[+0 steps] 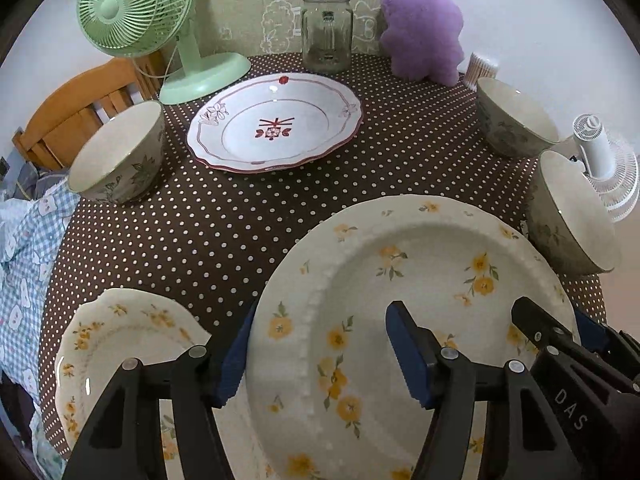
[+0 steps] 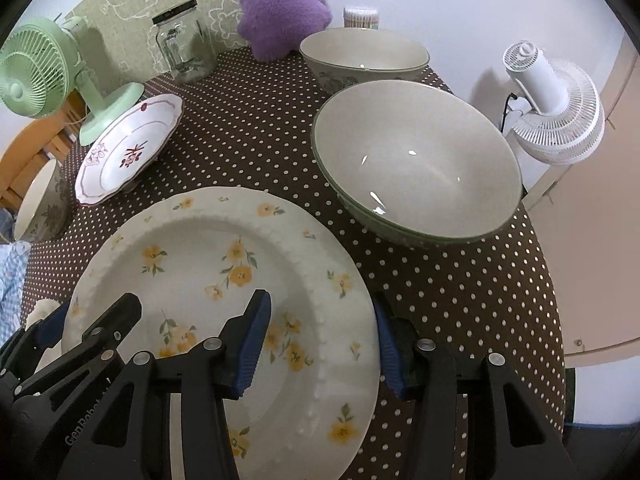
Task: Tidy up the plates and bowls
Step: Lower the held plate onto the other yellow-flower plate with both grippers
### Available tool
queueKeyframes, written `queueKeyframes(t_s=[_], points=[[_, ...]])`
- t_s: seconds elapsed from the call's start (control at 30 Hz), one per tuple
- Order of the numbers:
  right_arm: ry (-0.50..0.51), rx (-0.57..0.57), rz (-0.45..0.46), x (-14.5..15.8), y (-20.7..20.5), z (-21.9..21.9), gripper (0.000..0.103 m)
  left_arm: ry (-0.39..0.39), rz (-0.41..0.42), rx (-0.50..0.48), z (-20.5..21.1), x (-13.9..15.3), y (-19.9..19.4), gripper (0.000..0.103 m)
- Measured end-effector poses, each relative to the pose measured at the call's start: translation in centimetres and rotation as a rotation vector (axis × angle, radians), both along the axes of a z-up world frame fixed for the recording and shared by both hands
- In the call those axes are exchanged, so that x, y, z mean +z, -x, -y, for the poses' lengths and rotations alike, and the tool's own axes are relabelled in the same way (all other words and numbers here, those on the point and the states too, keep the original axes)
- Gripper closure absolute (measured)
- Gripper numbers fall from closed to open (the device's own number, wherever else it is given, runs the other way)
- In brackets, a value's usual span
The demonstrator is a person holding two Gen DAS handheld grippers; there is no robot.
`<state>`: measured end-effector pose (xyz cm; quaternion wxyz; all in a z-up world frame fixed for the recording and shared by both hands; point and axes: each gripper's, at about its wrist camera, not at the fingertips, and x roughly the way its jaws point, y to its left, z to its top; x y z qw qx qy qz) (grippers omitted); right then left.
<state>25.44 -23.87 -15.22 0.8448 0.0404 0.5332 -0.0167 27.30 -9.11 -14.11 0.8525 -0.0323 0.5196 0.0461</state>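
Both claws, left (image 1: 320, 348) and right (image 2: 320, 340), clamp opposite rims of the large white yellow-flowered ceramic plate (image 1: 420, 280) at 6 o'clock over the brown polka-dot counter (image 1: 200, 220). Uneven lifting could slip it onto the 2nd matching flowered plate (image 1: 120, 332) at 8 o'clock, or knock the grey-green bowl (image 2: 416, 160) at 2 o'clock.

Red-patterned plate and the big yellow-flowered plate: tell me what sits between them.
Nothing: only bare dotted tablecloth lies between the red-patterned plate and the yellow-flowered plate, clearest in the left wrist view.
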Motion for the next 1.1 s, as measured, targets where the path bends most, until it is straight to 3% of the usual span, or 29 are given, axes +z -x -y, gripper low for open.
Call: queueKeyframes(t_s=[0.5,1.1], points=[[0.016,-0.001,0.059,2.7,3.1,-3.8,0.049,-0.004,0.051,0.002,-3.5,2.1,3.1,0.037],[0.026,0.013,0.073,3.2,7.3,-10.6,0.049,0.008,0.049,0.017,-10.0,1.7,7.9,0.037]])
